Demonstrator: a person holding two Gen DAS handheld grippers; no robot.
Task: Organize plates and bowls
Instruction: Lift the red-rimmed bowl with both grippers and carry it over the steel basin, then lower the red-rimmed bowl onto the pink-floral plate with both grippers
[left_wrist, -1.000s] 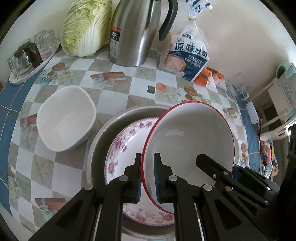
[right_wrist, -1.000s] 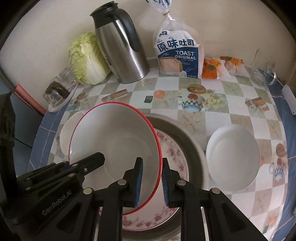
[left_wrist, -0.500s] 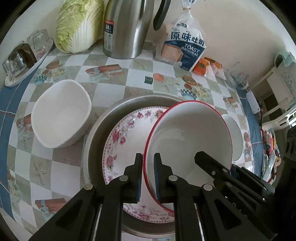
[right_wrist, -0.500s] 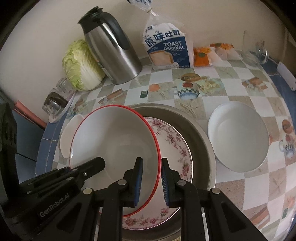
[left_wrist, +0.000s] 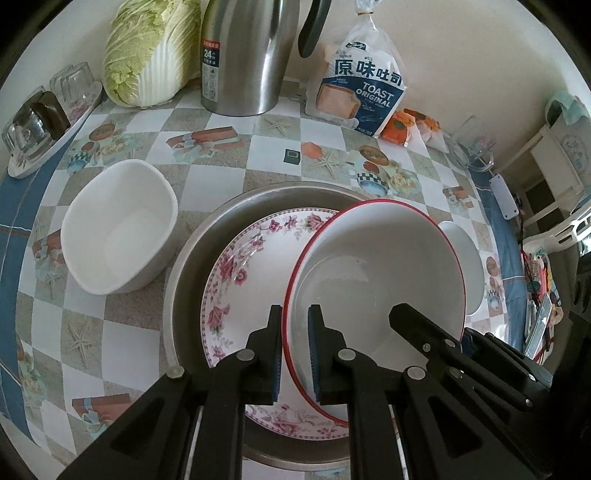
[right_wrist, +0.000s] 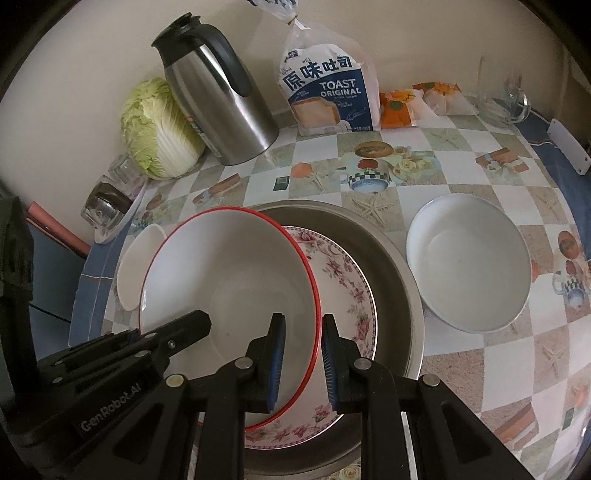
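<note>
A white bowl with a red rim (left_wrist: 373, 273) hangs tilted over a floral plate (left_wrist: 243, 273) that lies in a round metal pan (left_wrist: 192, 251). My left gripper (left_wrist: 295, 350) is shut on the bowl's left rim. My right gripper (right_wrist: 303, 362) is shut on the right rim of the same bowl (right_wrist: 229, 280). In the right wrist view the floral plate (right_wrist: 343, 288) and the pan (right_wrist: 399, 266) show beyond the bowl. Each wrist view also catches the other gripper's black finger inside the bowl.
A squarish white bowl (left_wrist: 118, 229) stands left of the pan and a round white bowl (right_wrist: 465, 262) right of it. Along the wall are a cabbage (left_wrist: 147, 48), a steel thermos (left_wrist: 243, 55), a toast bag (left_wrist: 358, 92), glasses on a small tray (left_wrist: 37, 122) and a glass mug (right_wrist: 506, 99).
Both grippers keep their hold on the red-rimmed bowl. The right wrist view has rolled a little; the bowl has barely shifted over the floral plate.
</note>
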